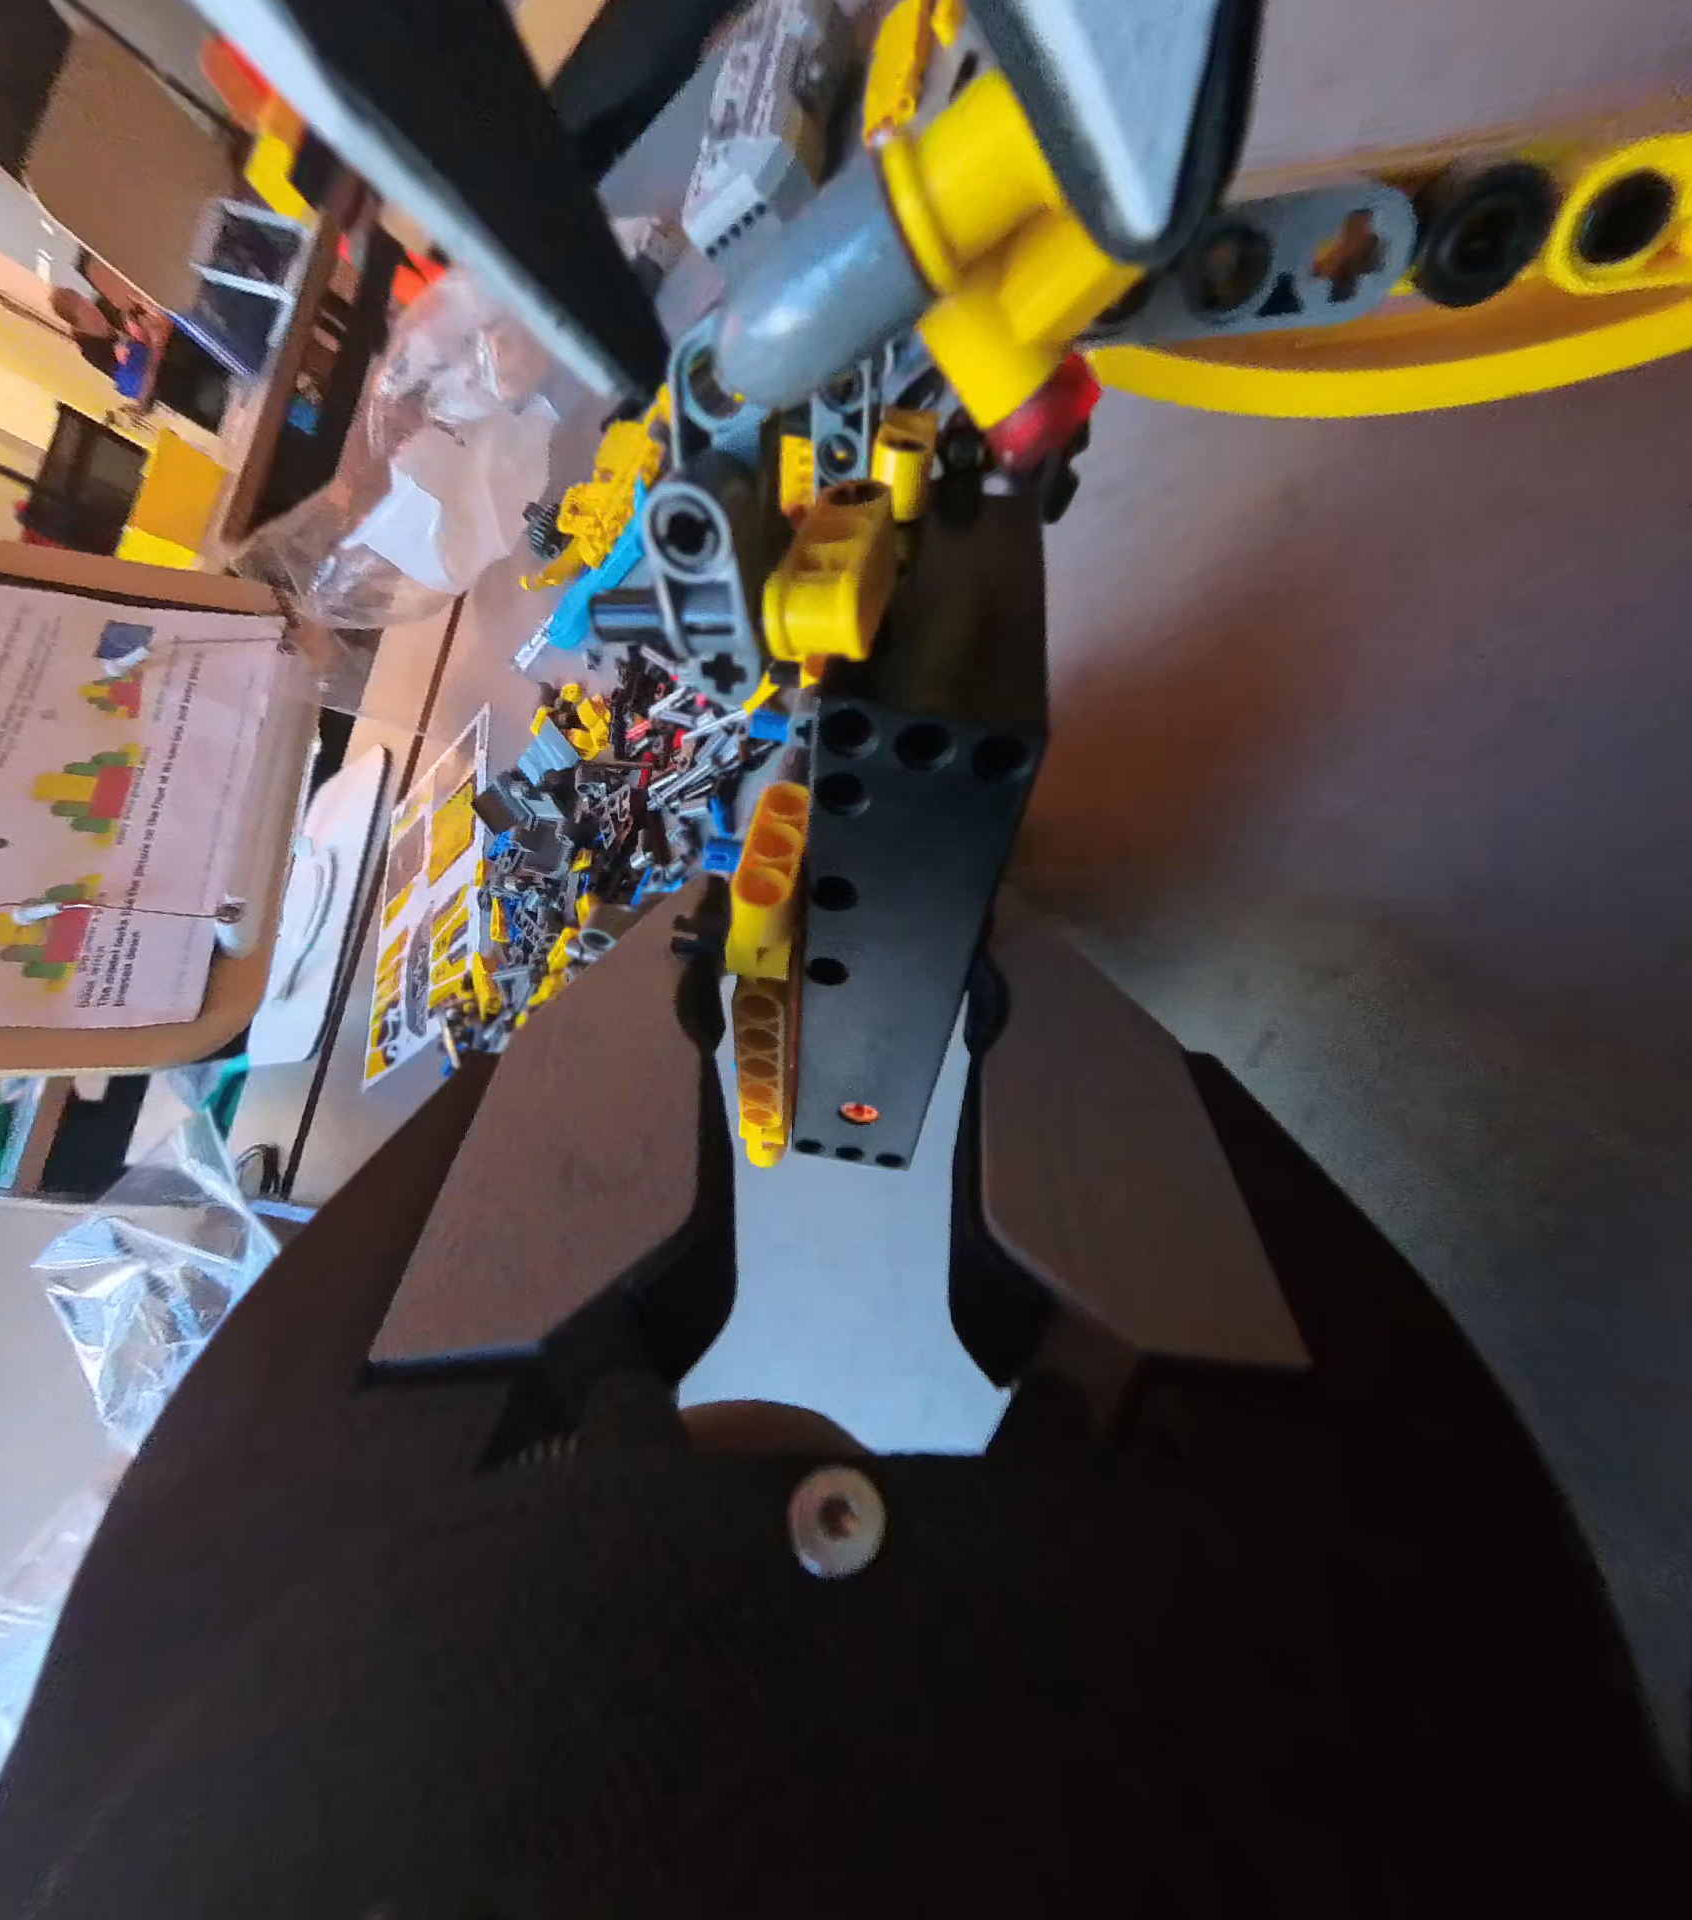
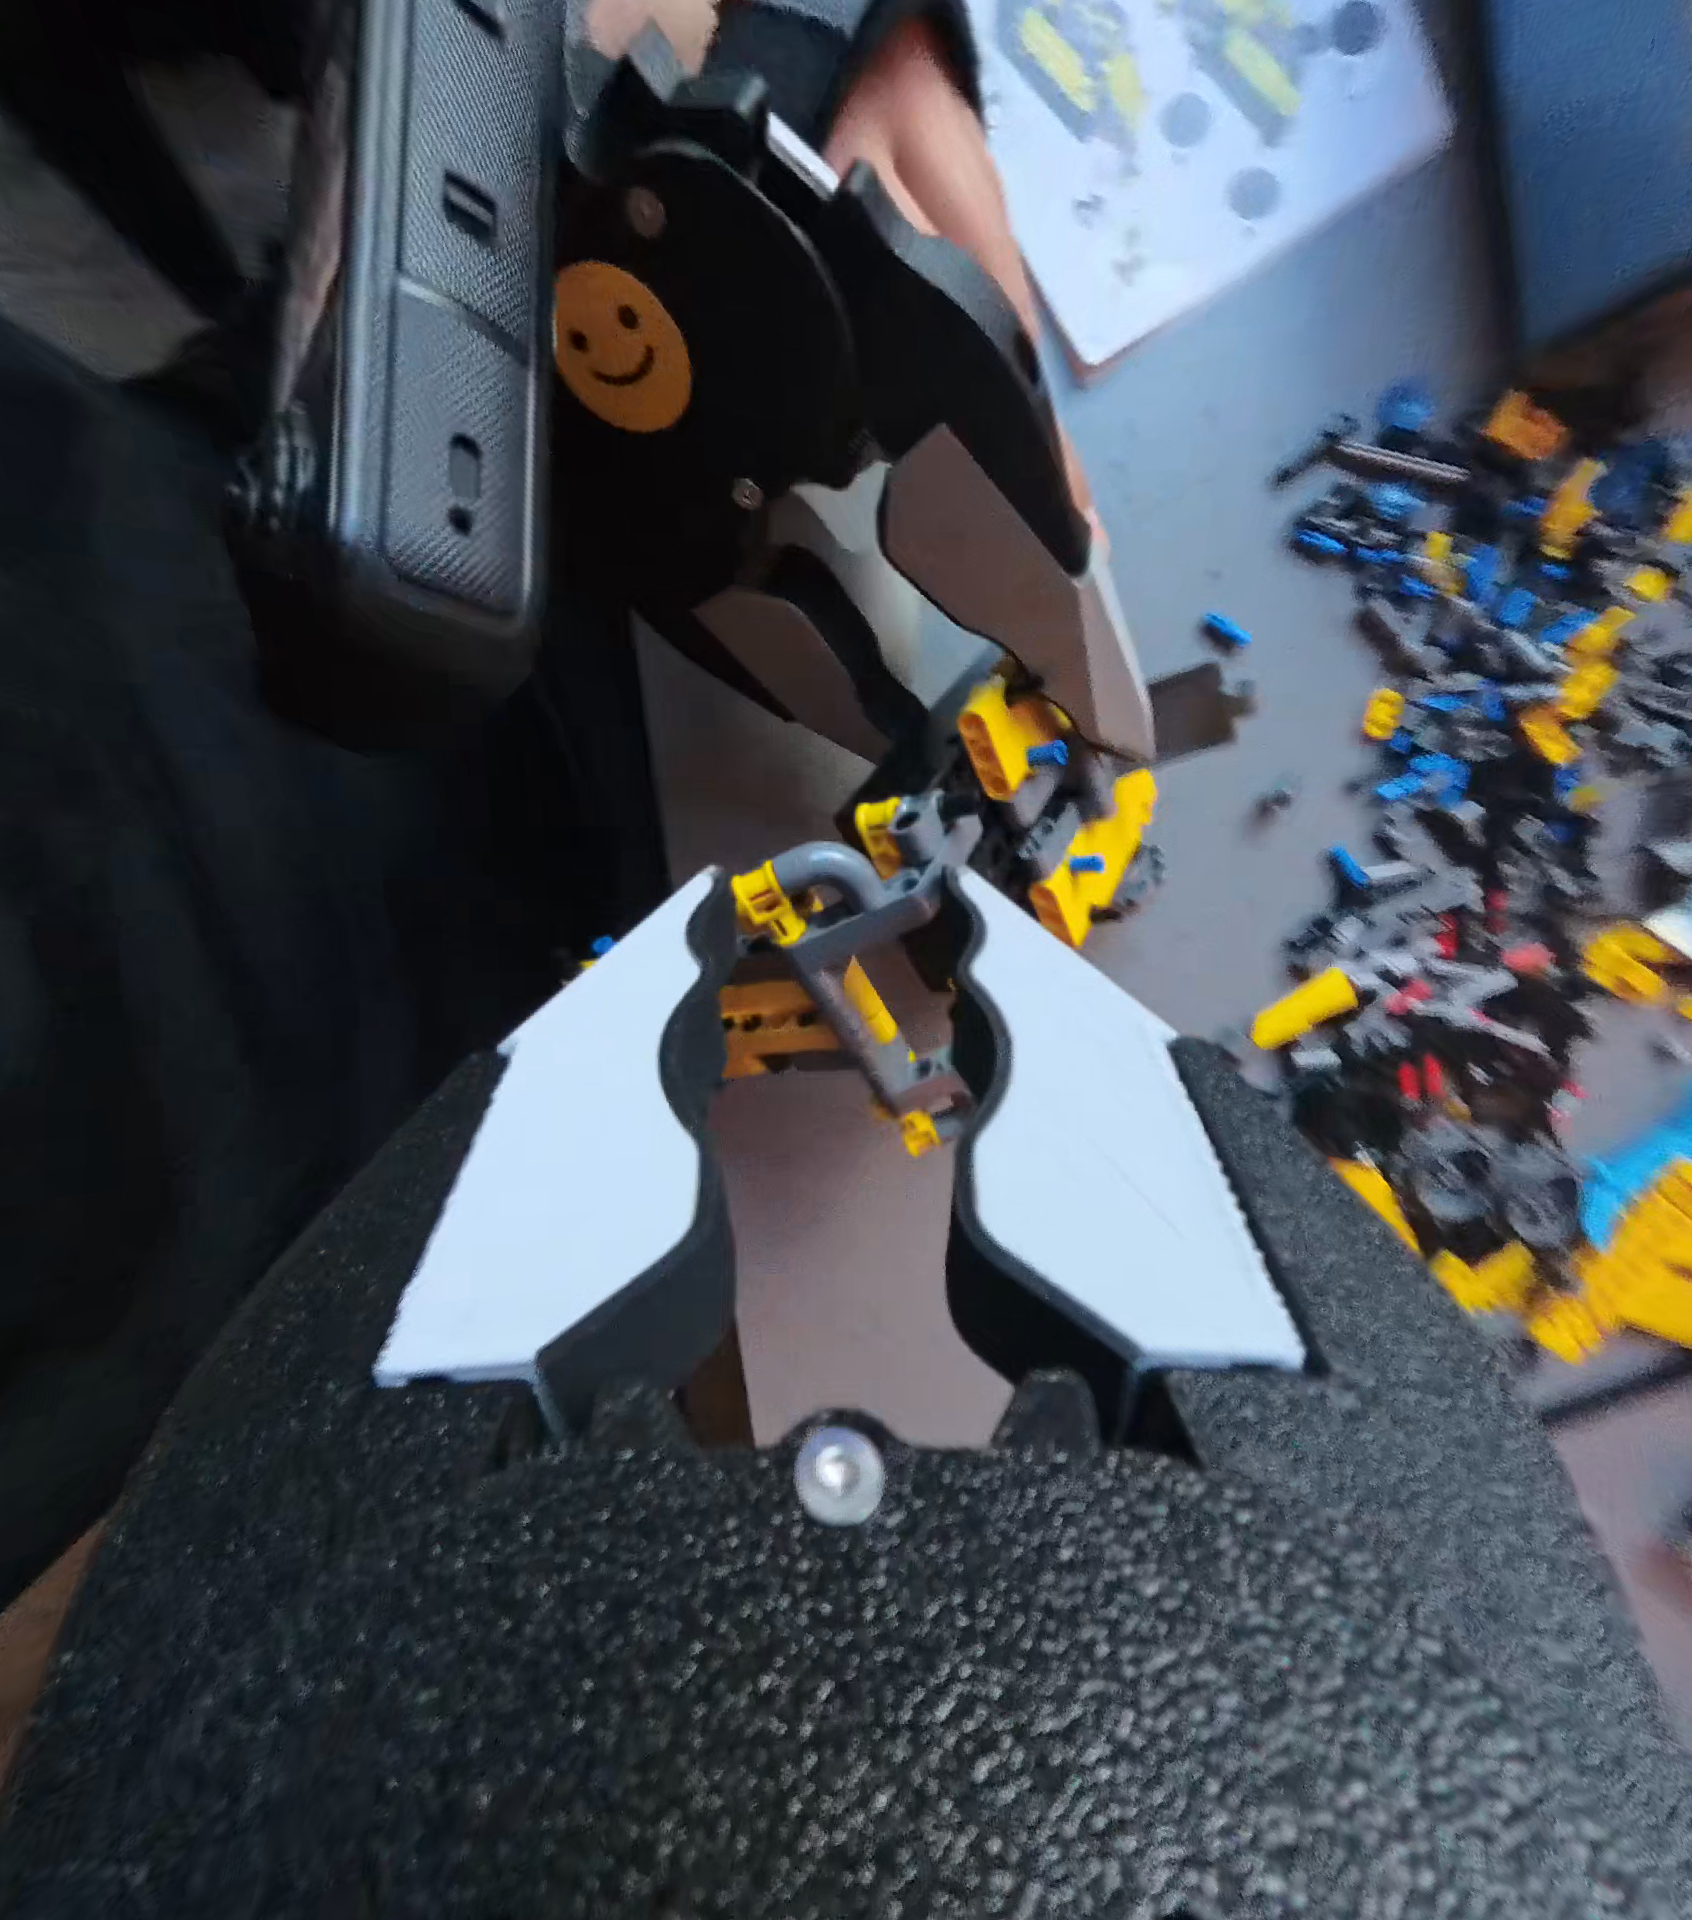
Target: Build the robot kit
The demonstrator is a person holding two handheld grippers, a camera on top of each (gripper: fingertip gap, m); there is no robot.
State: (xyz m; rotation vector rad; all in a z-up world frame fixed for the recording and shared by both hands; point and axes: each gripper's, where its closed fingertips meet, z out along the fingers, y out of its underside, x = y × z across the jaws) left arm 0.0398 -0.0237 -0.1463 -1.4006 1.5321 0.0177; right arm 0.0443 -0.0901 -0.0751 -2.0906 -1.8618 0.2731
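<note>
left gripper [image 1: 837,997], centre frame: jaws clamped on black beam [image 1: 909,904] of yellow-grey brick assembly [image 1: 821,582] | loose parts pile [image 1: 593,842] on table, left of centre | right gripper [image 2: 837,914], centre: closed on grey frame piece [image 2: 863,966] of same assembly; left gripper upper centre; parts pile right

Both views are wide-angle and bend hard at the edges. In the left wrist view warm light glows at the far left, the gripper [image 1: 837,997] sits in shadow, and the top parts are smeared. The right wrist view is brighter — its brick pile [image 2: 1569,873] is streaked with motion blur — the left side is dark.
</note>
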